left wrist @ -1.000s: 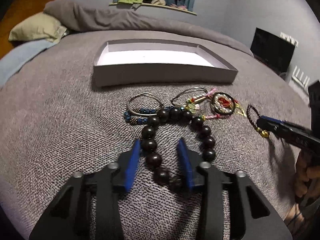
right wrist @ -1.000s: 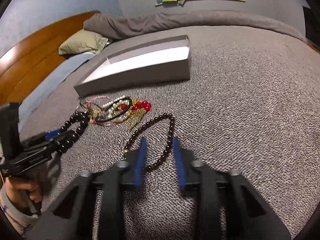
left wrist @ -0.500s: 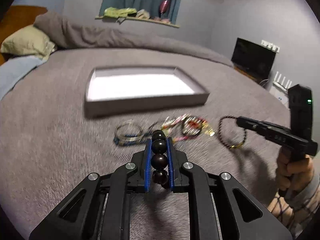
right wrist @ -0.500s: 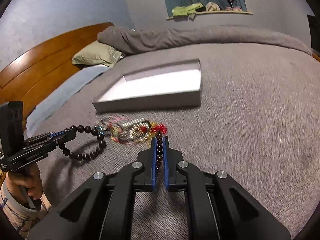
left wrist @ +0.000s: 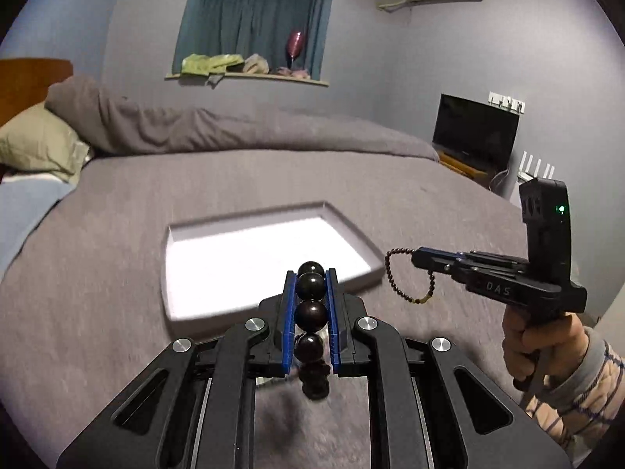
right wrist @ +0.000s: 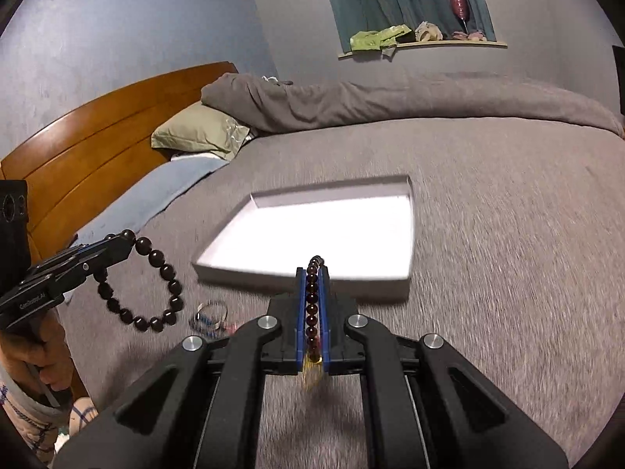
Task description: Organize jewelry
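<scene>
My left gripper point(left wrist: 311, 275) is shut on a bracelet of large black beads point(left wrist: 311, 314); in the right wrist view its loop point(right wrist: 156, 285) hangs in the air below the left gripper point(right wrist: 125, 244). My right gripper point(right wrist: 312, 271) is shut on a thin bracelet of small dark beads point(right wrist: 311, 308) with a gold tassel; that bracelet point(left wrist: 408, 277) dangles from the right gripper point(left wrist: 416, 260) in the left wrist view. Ahead of both lies a shallow grey box point(left wrist: 269, 211) with a white inside, also seen as the box point(right wrist: 304, 279) just beyond my right fingertips.
Both grippers hang above a grey bedspread point(right wrist: 508, 234). More bangles point(right wrist: 209, 314) lie on it at the lower left. A pillow point(right wrist: 199, 133) and a wooden headboard point(right wrist: 78, 148) stand at the left, a rolled duvet point(left wrist: 234, 129) at the back, a screen point(left wrist: 474, 133) at the right.
Both grippers closed on their bracelets and lifted them off the bedspread. The views rose, and the box now sits closer under the fingertips.
</scene>
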Motion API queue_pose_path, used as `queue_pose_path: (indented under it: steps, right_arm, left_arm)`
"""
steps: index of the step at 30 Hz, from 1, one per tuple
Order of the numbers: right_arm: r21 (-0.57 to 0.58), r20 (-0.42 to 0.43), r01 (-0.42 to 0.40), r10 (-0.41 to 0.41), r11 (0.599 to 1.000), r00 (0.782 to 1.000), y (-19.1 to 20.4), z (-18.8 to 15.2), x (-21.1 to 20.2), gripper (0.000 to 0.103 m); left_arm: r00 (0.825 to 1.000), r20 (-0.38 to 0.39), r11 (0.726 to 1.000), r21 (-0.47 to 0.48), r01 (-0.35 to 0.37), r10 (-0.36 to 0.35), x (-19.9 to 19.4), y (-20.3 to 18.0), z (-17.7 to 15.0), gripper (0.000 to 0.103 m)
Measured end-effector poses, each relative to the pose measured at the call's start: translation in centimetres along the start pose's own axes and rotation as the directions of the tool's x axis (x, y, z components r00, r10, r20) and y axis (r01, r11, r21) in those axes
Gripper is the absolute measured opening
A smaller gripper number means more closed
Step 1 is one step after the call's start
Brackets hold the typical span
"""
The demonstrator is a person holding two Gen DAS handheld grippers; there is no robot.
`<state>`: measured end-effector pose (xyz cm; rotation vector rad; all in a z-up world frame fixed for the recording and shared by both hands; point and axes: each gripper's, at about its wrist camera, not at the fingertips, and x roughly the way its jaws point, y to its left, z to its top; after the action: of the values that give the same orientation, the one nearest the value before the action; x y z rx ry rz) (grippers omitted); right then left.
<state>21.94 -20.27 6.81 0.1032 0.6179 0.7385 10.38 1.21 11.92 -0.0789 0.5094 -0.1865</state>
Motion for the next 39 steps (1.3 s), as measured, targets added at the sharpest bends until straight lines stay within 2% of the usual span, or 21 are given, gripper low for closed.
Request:
queue_pose_path:
  steps: [7, 12, 16, 19, 25, 26, 27, 28, 29, 30, 31, 33, 36, 39]
  right_arm:
    - [0.002, -0.038, 0.007, -0.007, 1.000, 0.999, -0.2, 3.4, 4.8, 0.006]
    - [0.014, -0.092, 0.017, -0.015, 1.000, 0.996, -0.5, 4.0, 8.8, 0.006]
    - [0.029, -0.128, 0.022, -0.018, 0.999, 0.992, -0.9, 3.8, 11.0, 0.006]
    - [0.026, -0.161, 0.055, -0.050, 0.998, 0.986, -1.7, 3.3, 12.3, 0.006]
    - [0.002, -0.186, 0.143, -0.140, 0.990, 0.972, -3.7, 2.1, 12.7, 0.007]
    - [0.003, -0.181, 0.146, -0.143, 0.989, 0.973, -3.9, 1.9, 12.4, 0.007]
    - [0.003, -0.170, 0.145, -0.143, 0.989, 0.975, -4.0, 1.7, 12.0, 0.007]
    - [0.003, -0.158, 0.146, -0.143, 0.989, 0.977, -4.0, 1.6, 11.6, 0.012]
    - [0.002, -0.136, 0.143, -0.141, 0.990, 0.981, -3.9, 1.3, 10.8, 0.022]
    - [0.001, -0.117, 0.139, -0.138, 0.990, 0.984, -3.8, 1.2, 10.2, 0.028]
    - [0.000, -0.097, 0.136, -0.136, 0.991, 0.986, -3.7, 1.1, 9.6, 0.036]
    - [-0.008, -0.064, 0.132, -0.132, 0.991, 0.989, -3.3, 0.7, 8.4, 0.036]
    - [-0.018, -0.042, 0.133, -0.133, 0.991, 0.990, -2.6, 0.1, 7.2, 0.037]
    - [-0.003, -0.031, 0.127, -0.127, 0.992, 0.991, -2.4, -1.0, 5.9, 0.044]
  left_arm:
    - [1.000, -0.008, 0.999, 0.021, -0.028, 0.028, 4.0, 1.1, 3.0, 0.015]
    - [0.998, -0.049, 0.999, 0.008, -0.037, 0.038, 7.8, 2.2, 3.2, 0.015]
    - [0.994, -0.092, 0.998, 0.003, -0.062, 0.062, 10.8, 3.5, 2.3, 0.015]
    - [0.986, -0.141, 0.995, -0.032, -0.092, 0.086, 12.4, 5.2, 1.2, 0.015]
    - [0.971, -0.194, 0.981, -0.105, -0.161, 0.138, 13.0, 8.5, -1.5, 0.015]
    - [0.971, -0.193, 0.980, -0.115, -0.165, 0.141, 12.8, 8.8, -1.9, 0.021]
    - [0.973, -0.180, 0.978, -0.126, -0.167, 0.143, 12.2, 9.1, -2.3, 0.031]
    - [0.976, -0.162, 0.977, -0.129, -0.167, 0.145, 11.6, 9.1, -2.6, 0.036]
    - [0.978, -0.149, 0.977, -0.130, -0.166, 0.147, 11.3, 9.1, -2.9, 0.043]
    - [0.980, -0.136, 0.978, -0.128, -0.165, 0.147, 10.8, 9.0, -3.1, 0.050]
    - [0.981, -0.118, 0.978, -0.124, -0.166, 0.152, 10.2, 8.8, -3.4, 0.052]
    - [0.983, -0.081, 0.978, -0.116, -0.173, 0.164, 9.0, 8.3, -3.8, 0.064]
    - [0.985, -0.037, 0.979, -0.115, -0.169, 0.166, 7.4, 7.7, -4.4, 0.068]
    - [0.986, -0.015, 0.979, -0.115, -0.166, 0.165, 6.4, 7.0, -5.3, 0.069]
